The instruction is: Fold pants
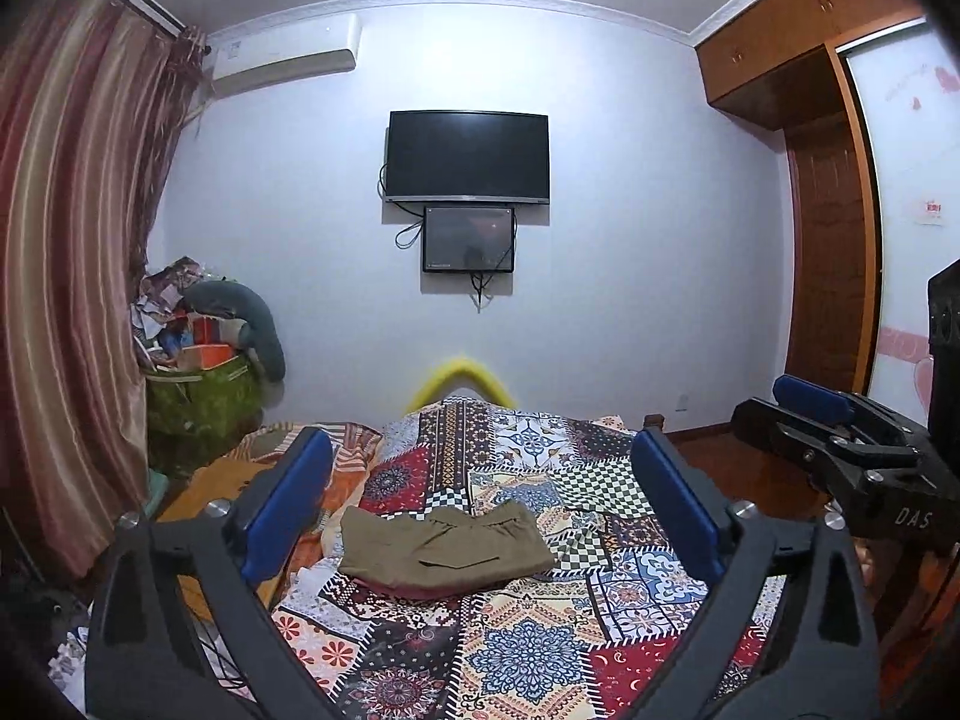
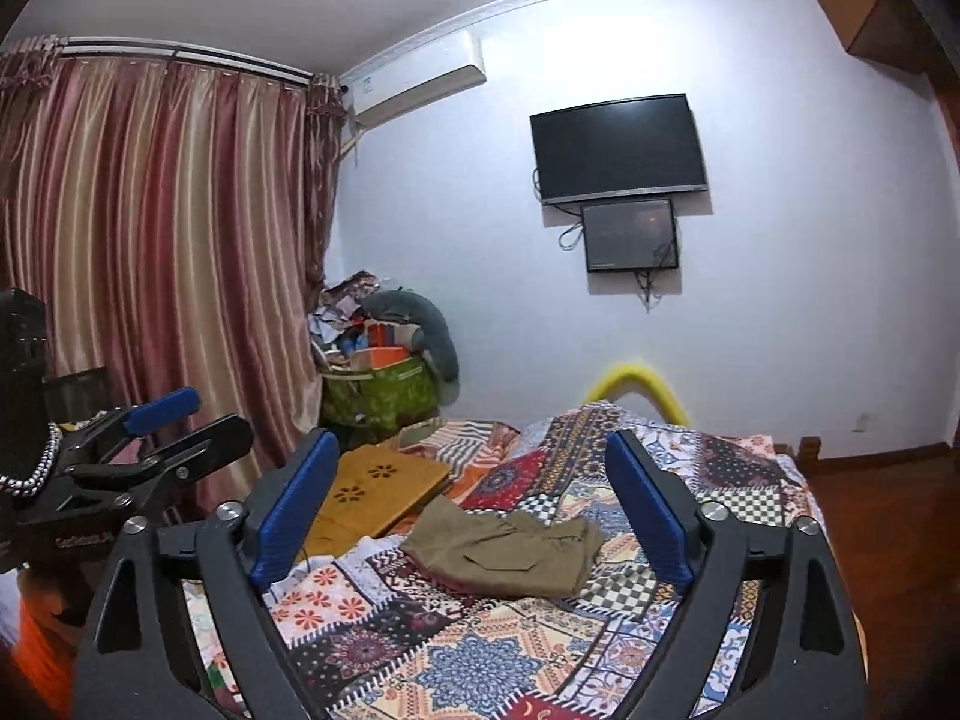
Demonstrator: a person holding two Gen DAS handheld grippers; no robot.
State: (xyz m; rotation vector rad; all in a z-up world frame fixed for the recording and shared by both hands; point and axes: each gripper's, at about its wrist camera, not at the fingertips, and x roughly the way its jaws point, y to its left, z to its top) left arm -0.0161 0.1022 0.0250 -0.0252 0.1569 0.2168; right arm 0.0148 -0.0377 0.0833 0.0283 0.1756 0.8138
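Observation:
Olive-brown pants [image 1: 444, 552] lie folded into a compact bundle on the patchwork bedspread [image 1: 540, 648], seen from the other side as pants [image 2: 510, 558] too. My left gripper [image 1: 480, 450] is open wide above the bed, nothing between its blue pads [image 1: 288, 504], the pants lying ahead and below. My right gripper [image 2: 474, 450] is also open and empty, held back from the pants. Each gripper shows at the edge of the other's view: the right gripper [image 1: 840, 438] at the right, the left gripper [image 2: 168, 432] at the left.
A wooden lap desk [image 2: 372, 486] lies on the bed's left side. A green bag piled with clutter [image 2: 384, 372] stands in the corner by the striped curtain [image 2: 156, 240]. A television [image 1: 467, 156] hangs on the far wall. A wooden wardrobe [image 1: 828, 276] stands on the right.

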